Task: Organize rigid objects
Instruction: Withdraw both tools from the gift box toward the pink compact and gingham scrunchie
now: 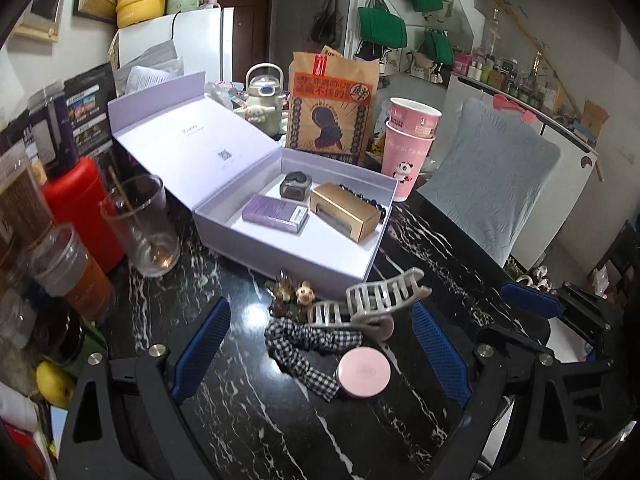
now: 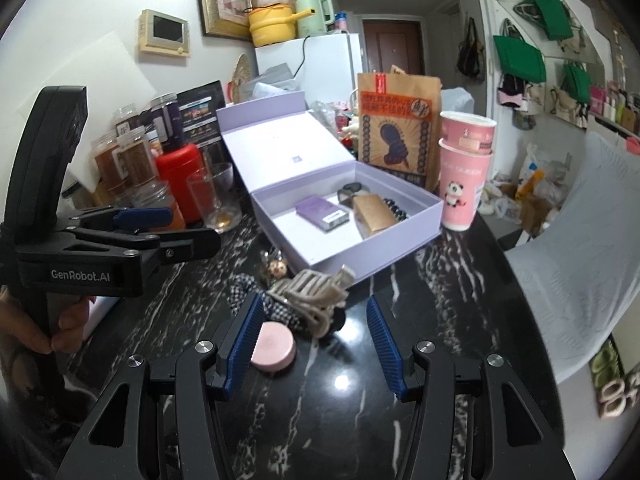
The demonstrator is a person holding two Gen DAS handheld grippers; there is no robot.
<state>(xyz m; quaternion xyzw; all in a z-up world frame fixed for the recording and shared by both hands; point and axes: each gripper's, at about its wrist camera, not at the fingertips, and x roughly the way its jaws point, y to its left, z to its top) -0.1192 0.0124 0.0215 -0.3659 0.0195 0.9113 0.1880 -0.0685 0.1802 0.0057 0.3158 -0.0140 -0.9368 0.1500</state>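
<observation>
Hair clip: lies on the black counter, just in front of the open purple box. Its long side runs left to right, teeth up.
Pink round case: flat, beside the checked scrunchie.
Hard to see: beads behind the gold box.
Left tongs: wide open, holding nothing; clip and case sit between them.
Right tongs: wide open, holding nothing; clip just ahead.
</observation>
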